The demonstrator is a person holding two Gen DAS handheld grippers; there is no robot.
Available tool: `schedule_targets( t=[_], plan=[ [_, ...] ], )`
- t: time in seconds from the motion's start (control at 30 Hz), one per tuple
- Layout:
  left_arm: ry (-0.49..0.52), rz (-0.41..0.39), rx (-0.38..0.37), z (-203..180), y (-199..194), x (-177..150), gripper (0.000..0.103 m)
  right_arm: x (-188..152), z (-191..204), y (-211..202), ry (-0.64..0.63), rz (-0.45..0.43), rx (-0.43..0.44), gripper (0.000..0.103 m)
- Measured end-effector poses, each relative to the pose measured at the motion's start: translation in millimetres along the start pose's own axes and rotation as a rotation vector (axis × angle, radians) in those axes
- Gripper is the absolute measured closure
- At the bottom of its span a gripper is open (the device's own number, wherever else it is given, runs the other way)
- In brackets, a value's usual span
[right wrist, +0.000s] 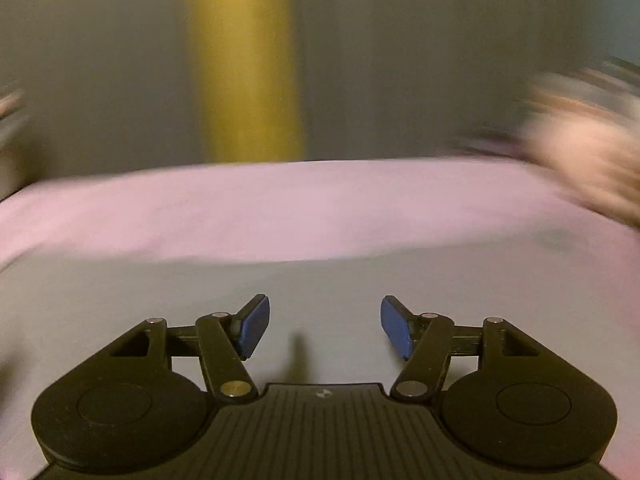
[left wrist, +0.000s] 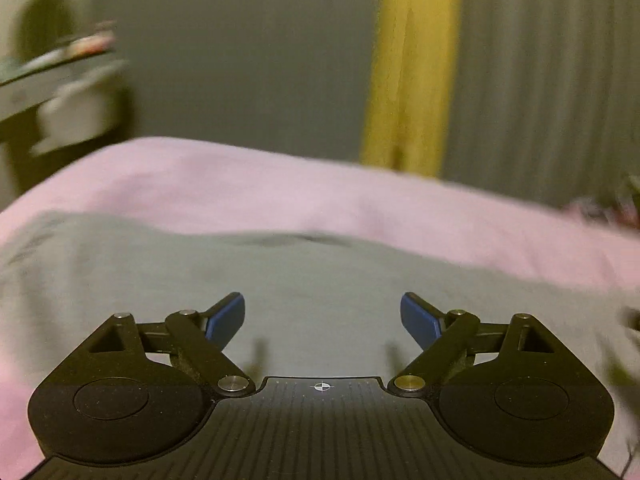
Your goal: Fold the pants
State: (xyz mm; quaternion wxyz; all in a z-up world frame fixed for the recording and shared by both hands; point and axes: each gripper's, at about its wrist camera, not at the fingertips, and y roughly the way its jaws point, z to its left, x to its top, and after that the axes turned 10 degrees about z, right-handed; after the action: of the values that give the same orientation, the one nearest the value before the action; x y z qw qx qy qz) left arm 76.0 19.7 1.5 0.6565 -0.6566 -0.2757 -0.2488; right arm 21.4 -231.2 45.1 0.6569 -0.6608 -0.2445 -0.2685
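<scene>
From the left wrist, the left gripper has its two blue fingers spread far apart, and nothing is between them. They are let go. The grey pants lie flat right under and in front of the fingers. The pants rest on a pink sheet that covers the bed. The pink sheet shows past the pants, beyond the fingertips, and also off to the left side. Far behind the fingers hangs a yellow curtain beside grey ones. Up to the left there is a blurry shelf with small things on it.

From the right wrist, the right gripper also has its blue fingers apart, with nothing held. The grey pants spread out under and ahead of the fingers. The pink sheet lies beyond them. Far to the right of the fingers is a pale blurry shape; I cannot tell what it is. The yellow curtain stands far behind, a bit to the left.
</scene>
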Motion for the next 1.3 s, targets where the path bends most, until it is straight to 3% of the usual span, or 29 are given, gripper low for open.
schedule_targets(
  t=[0.07, 0.13, 0.27, 0.33, 0.4, 0.5, 0.53, 0.6, 0.63, 0.67, 0.73, 0.8, 0.87, 0.97, 1.0, 1.07, 1.17, 1.23, 1.3],
  plan=[
    [0.108, 0.004, 0.03, -30.2, 20.5, -4.2, 0.013, -3.1, 43.8, 23.1, -0.175, -0.006, 0.092, 0.038],
    [0.21, 0.012, 0.077, -51.9, 39.9, -10.0, 0.014, -10.4, 67.9, 44.5, -0.289, -0.002, 0.105, 0.031],
    [0.27, -0.001, 0.124, -55.8, 58.3, -16.7, 0.009, -11.8, 49.5, 66.0, -0.277, 0.009, 0.067, 0.013],
    [0.233, -0.012, 0.146, -46.5, 62.1, -13.0, 0.006, -3.4, 21.0, 70.9, -0.235, 0.002, 0.005, 0.006],
    [0.197, -0.019, 0.142, -29.9, 75.0, -6.3, 0.005, 4.8, -29.7, 72.0, -0.092, 0.011, -0.045, 0.006],
    [0.161, -0.037, 0.212, -12.5, 83.7, 1.6, 0.004, 7.8, -114.4, 70.3, 0.11, -0.003, -0.273, 0.004],
    [0.119, -0.042, 0.242, 0.5, 83.9, 3.6, 0.004, 4.2, -145.2, 64.8, 0.209, -0.012, -0.302, 0.004],
    [-0.003, -0.032, 0.287, 26.0, 82.5, 9.6, 0.003, -2.5, -183.3, 53.7, 0.317, -0.008, -0.444, 0.004],
    [-0.089, -0.027, 0.325, 39.3, 78.5, 11.7, 0.003, -6.0, -195.7, 46.9, 0.354, -0.014, -0.455, 0.004],
    [-0.172, -0.013, 0.386, 52.0, 74.3, 13.1, 0.005, -9.0, -202.5, 42.7, 0.377, -0.012, -0.486, 0.004],
    [-0.249, 0.012, 0.372, 69.9, 63.0, 12.5, 0.006, -17.9, -196.4, 33.8, 0.36, -0.01, -0.56, 0.004],
    [-0.284, 0.031, 0.257, 77.2, 47.7, 6.8, 0.006, -31.8, -182.1, 23.6, 0.334, 0.011, -0.519, 0.004],
    [-0.263, 0.034, 0.188, 67.5, 36.3, 0.8, 0.006, -31.3, -159.4, 18.1, 0.286, 0.026, -0.344, 0.004],
    [-0.16, 0.044, 0.118, 39.9, 22.8, -6.2, 0.006, -20.1, -117.2, 12.6, 0.111, 0.017, -0.04, 0.004],
    [-0.127, 0.043, 0.111, 31.2, 28.9, -5.4, 0.006, -19.0, -104.4, 12.9, 0.06, 0.02, 0.016, 0.004],
    [-0.085, 0.028, 0.173, 23.3, 29.5, -7.3, 0.006, -19.9, -81.6, 21.7, -0.046, 0.069, 0.066, 0.004],
    [-0.127, 0.045, 0.352, 40.4, 37.9, -8.4, 0.006, -30.2, -73.0, 37.6, -0.116, 0.144, -0.033, 0.004],
    [-0.233, 0.033, 0.496, 68.3, 37.6, -9.3, 0.007, -28.9, -94.9, 38.3, -0.017, 0.122, -0.047, 0.004],
    [-0.374, 0.015, 0.577, 99.4, 29.1, -10.4, 0.008, -30.4, -113.2, 39.7, 0.066, 0.113, -0.083, 0.004]
  ],
)
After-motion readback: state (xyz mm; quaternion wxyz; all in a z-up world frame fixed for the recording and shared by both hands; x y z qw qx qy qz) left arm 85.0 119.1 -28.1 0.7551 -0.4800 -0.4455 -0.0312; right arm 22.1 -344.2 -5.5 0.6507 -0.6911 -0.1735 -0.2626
